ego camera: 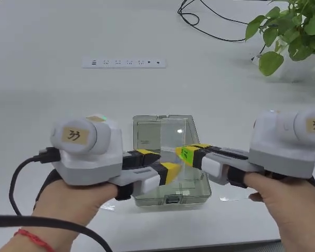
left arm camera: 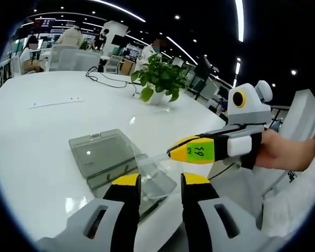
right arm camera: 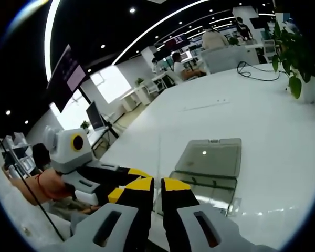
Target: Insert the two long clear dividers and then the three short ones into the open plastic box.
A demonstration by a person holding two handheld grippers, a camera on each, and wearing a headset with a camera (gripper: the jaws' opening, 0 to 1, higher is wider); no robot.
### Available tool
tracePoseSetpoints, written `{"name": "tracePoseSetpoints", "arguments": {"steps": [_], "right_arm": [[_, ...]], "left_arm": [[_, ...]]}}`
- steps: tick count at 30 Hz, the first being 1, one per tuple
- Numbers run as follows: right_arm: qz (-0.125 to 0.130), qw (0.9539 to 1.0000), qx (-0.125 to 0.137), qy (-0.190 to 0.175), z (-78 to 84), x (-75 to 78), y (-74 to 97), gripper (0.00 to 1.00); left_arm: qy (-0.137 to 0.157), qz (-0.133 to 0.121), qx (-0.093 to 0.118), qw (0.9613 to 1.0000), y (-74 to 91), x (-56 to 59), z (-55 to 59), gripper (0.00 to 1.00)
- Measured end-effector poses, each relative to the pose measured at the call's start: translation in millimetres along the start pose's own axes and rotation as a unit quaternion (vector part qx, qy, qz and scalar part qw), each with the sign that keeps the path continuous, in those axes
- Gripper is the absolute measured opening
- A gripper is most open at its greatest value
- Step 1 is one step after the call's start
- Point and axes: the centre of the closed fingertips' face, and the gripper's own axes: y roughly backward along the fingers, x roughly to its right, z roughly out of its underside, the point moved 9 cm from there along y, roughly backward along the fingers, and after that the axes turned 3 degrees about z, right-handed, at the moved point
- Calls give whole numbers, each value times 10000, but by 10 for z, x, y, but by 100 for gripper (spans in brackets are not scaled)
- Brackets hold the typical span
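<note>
The clear plastic box [ego camera: 170, 198] lies open on the white table between my two grippers, its lid [ego camera: 147, 134] folded flat toward the back. My right gripper [ego camera: 182, 152] reaches in from the right above the box and is shut on a thin clear divider [right arm camera: 159, 155], which stands upright edge-on between its jaws. In the left gripper view that divider [left arm camera: 151, 164] slants down toward the box base [left arm camera: 156, 189]. My left gripper [ego camera: 160, 161] comes in from the left, open, its yellow tips just short of the right gripper's tips and over the box.
A white power strip [ego camera: 124, 63] lies further back on the table. A potted plant [ego camera: 291, 31] and a black cable [ego camera: 210, 26] are at the back right. The table's front edge runs just below my hands.
</note>
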Motion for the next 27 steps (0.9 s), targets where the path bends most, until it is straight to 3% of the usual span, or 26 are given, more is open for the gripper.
{"name": "tracePoseSetpoints", "arguments": {"steps": [13,27], "right_arm": [[120,9999,-54,-44,-71,116,27,7],[321,9989,-344,30,-153,250,58,7]], "left_arm": [[-339,53,-156,9993,108,-93,109,42],[-995,132,-373,9943,276,-244,190,62]]}}
